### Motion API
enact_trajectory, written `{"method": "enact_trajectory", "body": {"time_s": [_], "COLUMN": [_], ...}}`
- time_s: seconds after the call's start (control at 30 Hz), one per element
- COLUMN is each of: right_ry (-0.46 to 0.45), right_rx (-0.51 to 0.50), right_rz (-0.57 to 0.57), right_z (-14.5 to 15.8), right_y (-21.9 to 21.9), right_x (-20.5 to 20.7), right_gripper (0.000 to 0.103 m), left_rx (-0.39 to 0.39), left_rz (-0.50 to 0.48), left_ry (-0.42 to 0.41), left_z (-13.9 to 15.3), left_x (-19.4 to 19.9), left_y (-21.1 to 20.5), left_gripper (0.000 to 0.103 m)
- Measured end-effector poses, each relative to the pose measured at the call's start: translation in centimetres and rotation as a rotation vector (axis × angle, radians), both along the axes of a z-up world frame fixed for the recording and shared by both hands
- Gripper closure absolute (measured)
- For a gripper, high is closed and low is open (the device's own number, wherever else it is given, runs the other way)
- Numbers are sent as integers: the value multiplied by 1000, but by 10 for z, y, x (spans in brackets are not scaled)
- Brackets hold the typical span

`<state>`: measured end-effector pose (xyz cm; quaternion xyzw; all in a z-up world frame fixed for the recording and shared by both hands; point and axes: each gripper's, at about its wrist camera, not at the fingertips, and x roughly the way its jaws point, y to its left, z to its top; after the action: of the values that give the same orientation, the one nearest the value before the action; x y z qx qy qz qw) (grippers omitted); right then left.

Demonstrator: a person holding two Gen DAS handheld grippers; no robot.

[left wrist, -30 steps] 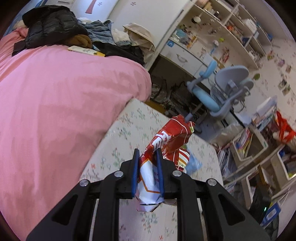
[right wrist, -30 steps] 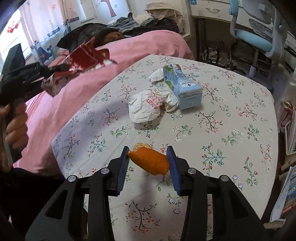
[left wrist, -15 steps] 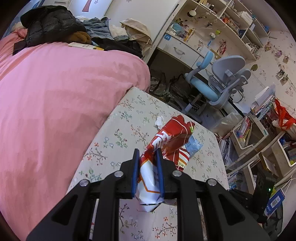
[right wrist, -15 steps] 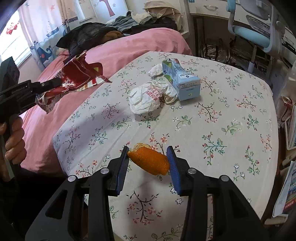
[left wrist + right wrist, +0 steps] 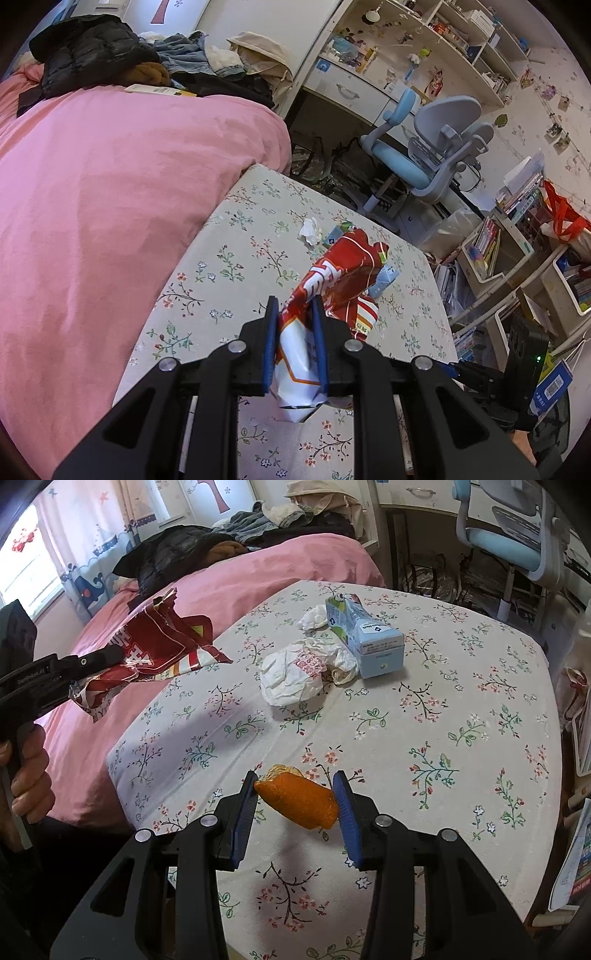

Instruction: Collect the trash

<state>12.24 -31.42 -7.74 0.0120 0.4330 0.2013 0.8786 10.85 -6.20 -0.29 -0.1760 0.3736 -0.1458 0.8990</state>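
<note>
Here's the desk (image 5: 461, 716), draped in a floral cloth, pushed up against a bed (image 5: 92, 184) under a pink cover, with dark jackets and clothes (image 5: 92, 48) heaped at the bed's far end. Beyond the desk's far edge, a blue and grey chair (image 5: 432, 147) sits before white shelves (image 5: 424, 33) crowded with small things. Whale-print curtains (image 5: 99, 546) hang by the window.

On the desk, toward its far edge, a light-blue carton (image 5: 365, 635) lies on its side. A crumpled white wrapper (image 5: 295, 672) sits right against it, and a small white tissue wad (image 5: 314, 618) rests just beside the carton's far end.

Now the left tongs (image 5: 294, 325): clenched narrow on a red and white snack bag (image 5: 332, 288), held up in the air near the desk's bed-side edge, the bag's crinkled top fanning out above the tips.

The right tongs (image 5: 295, 797), about half spread, grasp an orange peel (image 5: 299, 803) between the blue pads, lifted clear above the desk's near edge, its shadow on the cloth below.
</note>
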Motion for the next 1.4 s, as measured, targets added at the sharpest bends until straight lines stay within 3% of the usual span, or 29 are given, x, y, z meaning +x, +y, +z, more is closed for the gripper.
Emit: {"method": "enact_trajectory", "body": {"time_s": [1.4], "right_ry": [8], "right_rx": [-10], "right_rz": [14], "right_z": [-5], "right_y": [7], "right_x": [0], "right_gripper": [63], "left_rx": [123], "left_rz": [-47], "left_ry": [-50], "left_z": [6], "left_x": [-8], "left_y": [-24], "left_gripper": [84]}}
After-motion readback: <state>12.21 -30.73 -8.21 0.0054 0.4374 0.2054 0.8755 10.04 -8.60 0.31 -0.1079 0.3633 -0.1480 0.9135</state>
